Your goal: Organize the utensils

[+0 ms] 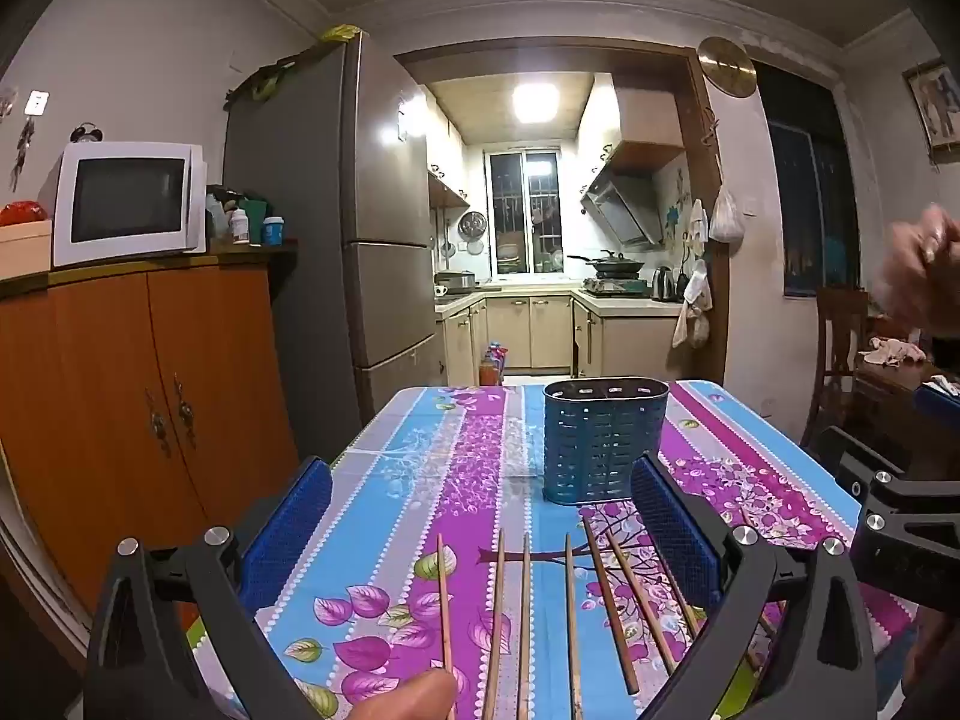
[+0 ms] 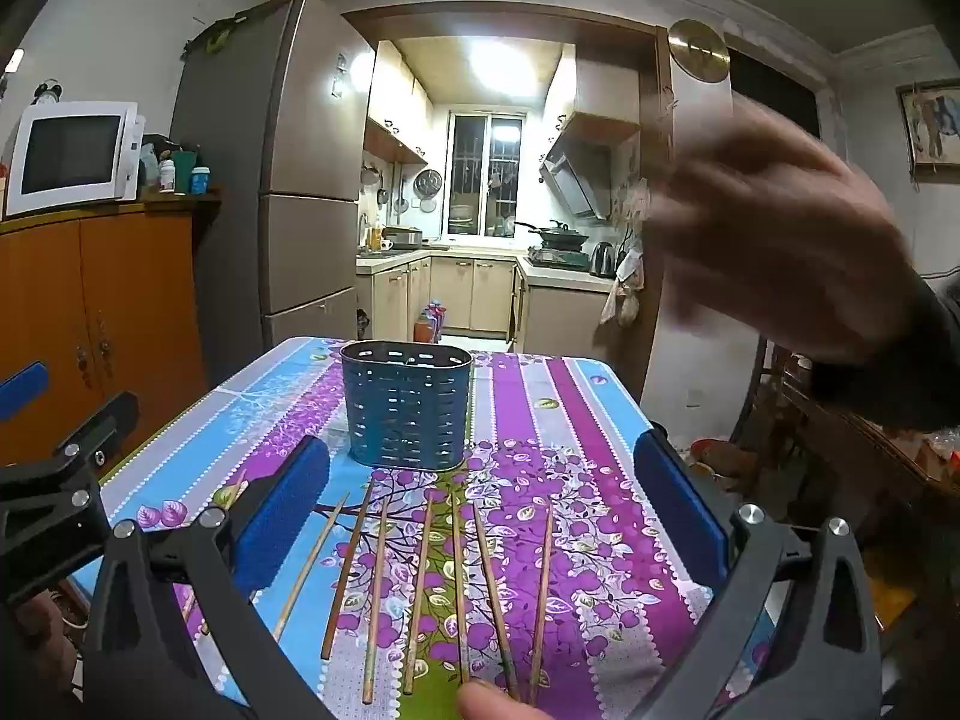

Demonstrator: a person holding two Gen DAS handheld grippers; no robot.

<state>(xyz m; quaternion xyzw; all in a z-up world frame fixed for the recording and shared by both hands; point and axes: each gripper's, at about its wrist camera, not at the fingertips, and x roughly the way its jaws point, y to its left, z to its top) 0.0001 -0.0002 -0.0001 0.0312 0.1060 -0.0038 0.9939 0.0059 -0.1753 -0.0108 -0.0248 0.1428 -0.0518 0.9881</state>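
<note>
The left gripper [image 1: 480, 531] stands released, its blue pads [image 1: 288, 531] spread wide with nothing between them but tablecloth. The chopsticks [image 1: 525, 618] lie flat on the table [image 1: 396, 444] just below and between its fingers, at about 6 o'clock from the midpoint, fanned in a loose row with their far tips pointing toward 12 o'clock. Two or three of them run under the right-hand finger at 4 o'clock. The basket [image 1: 603, 441], a blue slotted holder, stands upright at 1 o'clock from the gripper, beyond the chopsticks' tips and apart from them. A fingertip [image 1: 402, 699] shows at the bottom edge at 6 o'clock, touching or nearly touching the leftmost stick; which one I cannot tell.

The right gripper [image 2: 480, 510] is likewise released, pads [image 2: 678, 510] wide apart and gripping nothing. In its view the chopsticks [image 2: 420, 588], seven of them, lie between the fingers from the centre down to 6 o'clock, none touching a pad. The basket [image 2: 407, 405] stands at 11 o'clock, just past the stick tips. A blurred bare hand [image 2: 774, 240] hangs in the air at 2 o'clock, well above the table. Another fingertip [image 2: 498, 702] sits at 6 o'clock by the near ends of the sticks. The left gripper's black frame shows at 9 o'clock.
</note>
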